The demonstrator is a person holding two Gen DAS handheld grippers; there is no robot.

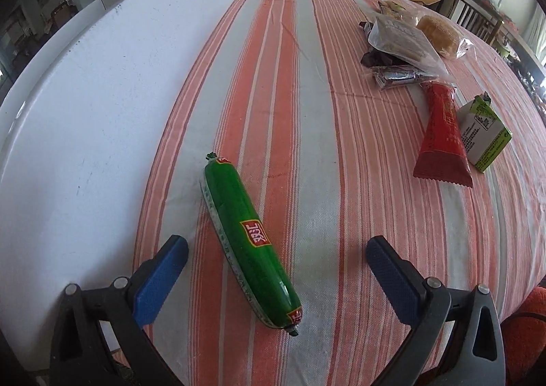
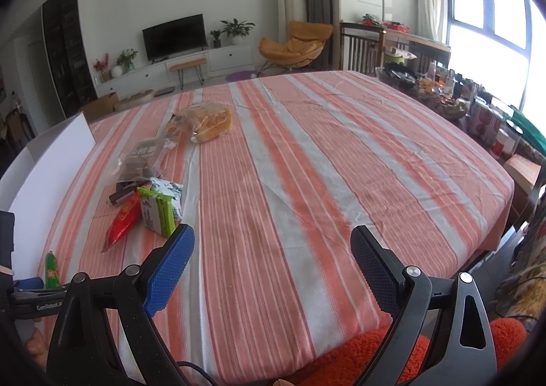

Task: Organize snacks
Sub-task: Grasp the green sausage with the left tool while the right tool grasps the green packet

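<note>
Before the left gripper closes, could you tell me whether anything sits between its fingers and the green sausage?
Nothing visible does. The green sausage lies alone on the striped tablecloth, its near half between the open fingers of the left gripper; the other snacks sit far off to the right.

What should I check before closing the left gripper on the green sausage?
1. Left gripper open: ok, fingers spread wide.
2. Green sausage between the fingers: ok, its near half lies in the gap, touching neither.
3. Sausage lined up with the grip: cannot tell, it lies at a slant on the striped tablecloth.
4. Space beside it: ok, the white board stands apart to the left.
5. Other snacks out of the way: ok, red packet and green carton lie far right.
6. Right gripper free: ok, open and holding nothing.
</note>
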